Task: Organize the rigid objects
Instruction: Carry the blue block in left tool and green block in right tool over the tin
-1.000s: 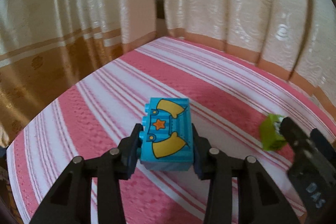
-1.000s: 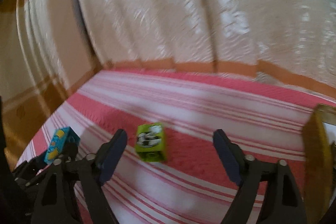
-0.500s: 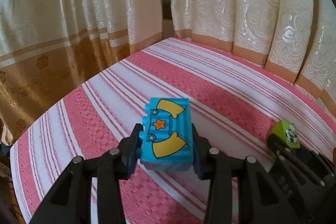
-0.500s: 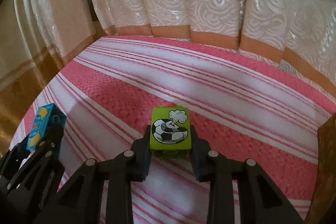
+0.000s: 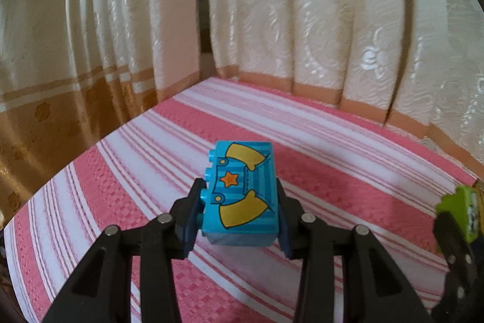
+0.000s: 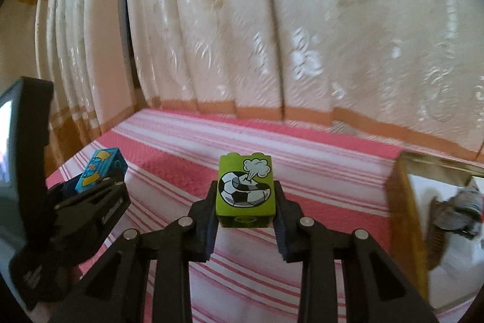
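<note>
I am holding the blue brick (image 5: 242, 192) in the left gripper (image 5: 237, 214); its two pads are pressing on the brick's left and right sides, so this claw is closed on the brick, which is sitting at the centre of the left wrist view, raised clear of the striped cloth (image 5: 332, 147). The brick's printed face, showing yellow shapes and an orange star, is facing up toward the camera, and its studs are pointing toward 9 o'clock. I am gripping the green brick (image 6: 245, 189) in the right gripper (image 6: 245, 217); its jaws have just been closing, and the pads are now clamping the brick on both sides at the centre of the right wrist view. This brick is showing a deflated football print on its upper face, and its studs are pointing toward 12 o'clock. In the left wrist view the green brick is appearing at 3 o'clock, near the frame edge; in the right wrist view the blue brick is appearing at 9 o'clock. A gold-edged tray (image 6: 402, 202) is lying on the cloth at 3 o'clock in the right wrist view, holding a grey item too blurred to identify. Cream curtains (image 6: 272, 35) are hanging behind the cloth at 12 o'clock.
</note>
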{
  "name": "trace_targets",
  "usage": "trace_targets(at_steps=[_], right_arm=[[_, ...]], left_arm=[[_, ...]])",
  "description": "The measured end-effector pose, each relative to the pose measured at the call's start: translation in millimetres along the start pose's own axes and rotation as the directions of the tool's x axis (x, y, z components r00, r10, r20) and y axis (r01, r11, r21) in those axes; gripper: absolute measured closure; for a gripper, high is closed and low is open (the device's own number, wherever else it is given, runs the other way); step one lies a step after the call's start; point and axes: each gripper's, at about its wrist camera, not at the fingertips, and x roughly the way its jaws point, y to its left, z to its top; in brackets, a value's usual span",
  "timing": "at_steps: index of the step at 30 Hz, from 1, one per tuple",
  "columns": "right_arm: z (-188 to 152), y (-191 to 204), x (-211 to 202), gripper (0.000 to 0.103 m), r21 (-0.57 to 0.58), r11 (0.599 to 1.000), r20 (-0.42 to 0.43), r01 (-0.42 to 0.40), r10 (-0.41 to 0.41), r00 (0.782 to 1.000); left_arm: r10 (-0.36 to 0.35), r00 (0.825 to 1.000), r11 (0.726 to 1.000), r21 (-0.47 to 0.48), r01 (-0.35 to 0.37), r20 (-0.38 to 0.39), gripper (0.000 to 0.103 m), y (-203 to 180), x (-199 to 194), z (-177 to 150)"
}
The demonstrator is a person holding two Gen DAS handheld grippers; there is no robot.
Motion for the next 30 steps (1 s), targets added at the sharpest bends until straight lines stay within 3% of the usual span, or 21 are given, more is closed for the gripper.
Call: trace_targets(at_steps=[10, 30], right_arm=[[-15.2, -26.3, -36.7, 0.069, 0.024, 0.999, 0.046, 0.041, -0.042, 0.998], [-32.4, -62.8, -76.3, 0.069, 0.021, 0.996, 0.081, 0.085, -0.086, 0.993]], left_arm=[[-0.073, 0.994, 0.996, 0.048, 0.069, 0.082, 0.062, -19.5, -24.6, -5.8], [-0.158, 0.981, 0.986, 0.078, 0.150, 0.109, 0.062, -46.0, -63.9, -31.9]])
